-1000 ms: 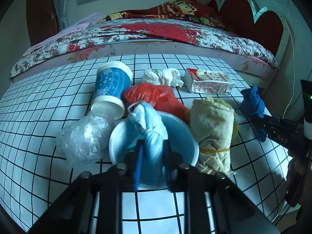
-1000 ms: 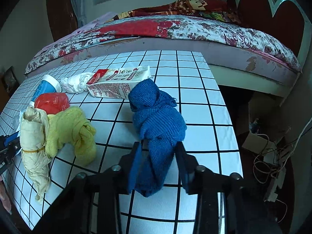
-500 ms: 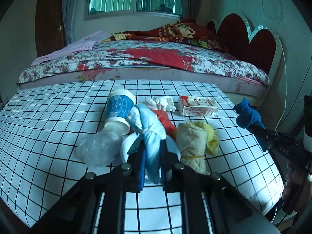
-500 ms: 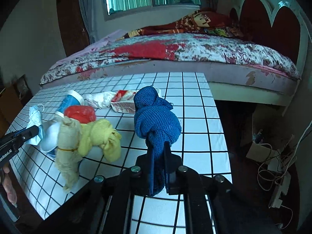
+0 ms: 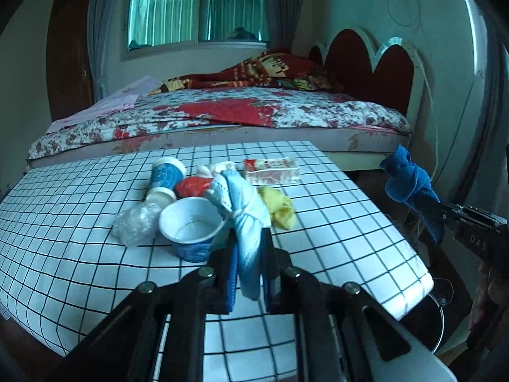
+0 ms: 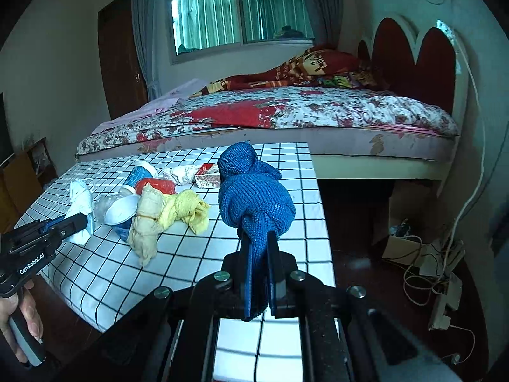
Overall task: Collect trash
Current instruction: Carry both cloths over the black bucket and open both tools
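— Floral quilt on the bed at the back; nearer, the checked worktop with the heap of rubbish.
— In the heap?
— Beige cloth roll tied with a band, touching a yellow rag; blue-and-white cup standing open-mouthed; second cup lying on its side; clear plastic wad; red bag; carton and white crumpled tissue farther back.
— And the left tool?
— Pressed together on a knotted pale-blue mask, lifted clear of the worktop, in front of the cup.
— Right tool?
— Pinching the tail of a knotted dark-blue knit cloth, raised over the worktop's right edge, well apart from the heap. Seen from the left as well, off past the corner.
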Action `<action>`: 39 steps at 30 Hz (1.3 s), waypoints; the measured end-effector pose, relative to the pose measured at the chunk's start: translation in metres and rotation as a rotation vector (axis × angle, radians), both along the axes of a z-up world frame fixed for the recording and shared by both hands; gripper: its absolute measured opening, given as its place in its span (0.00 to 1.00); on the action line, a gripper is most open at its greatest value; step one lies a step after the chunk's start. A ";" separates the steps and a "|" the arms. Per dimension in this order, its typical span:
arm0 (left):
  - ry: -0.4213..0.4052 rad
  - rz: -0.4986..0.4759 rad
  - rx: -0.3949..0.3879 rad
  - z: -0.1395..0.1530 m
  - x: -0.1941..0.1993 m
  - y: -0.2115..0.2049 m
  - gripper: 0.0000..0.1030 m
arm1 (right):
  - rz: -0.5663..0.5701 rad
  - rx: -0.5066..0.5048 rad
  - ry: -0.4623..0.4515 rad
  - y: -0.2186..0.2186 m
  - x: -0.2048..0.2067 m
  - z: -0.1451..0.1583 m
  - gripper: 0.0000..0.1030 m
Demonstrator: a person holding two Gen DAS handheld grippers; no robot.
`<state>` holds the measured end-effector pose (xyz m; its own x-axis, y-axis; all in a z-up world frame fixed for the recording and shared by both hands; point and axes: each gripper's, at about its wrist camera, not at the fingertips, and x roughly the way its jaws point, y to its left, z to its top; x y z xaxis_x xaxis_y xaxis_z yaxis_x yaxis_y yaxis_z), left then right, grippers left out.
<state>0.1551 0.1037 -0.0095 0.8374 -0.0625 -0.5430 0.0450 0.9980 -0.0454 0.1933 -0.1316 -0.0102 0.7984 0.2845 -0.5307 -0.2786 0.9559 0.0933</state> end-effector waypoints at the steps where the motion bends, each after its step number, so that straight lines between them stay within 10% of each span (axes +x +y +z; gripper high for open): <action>1: -0.005 -0.010 -0.006 0.001 -0.005 -0.005 0.13 | -0.006 0.002 -0.002 -0.005 -0.006 0.001 0.07; 22: 0.002 -0.304 0.005 -0.003 -0.045 -0.147 0.13 | -0.217 -0.005 0.033 -0.134 -0.098 -0.027 0.07; 39: 0.137 -0.588 0.020 -0.059 -0.060 -0.265 0.13 | -0.247 -0.036 0.202 -0.204 -0.125 -0.083 0.08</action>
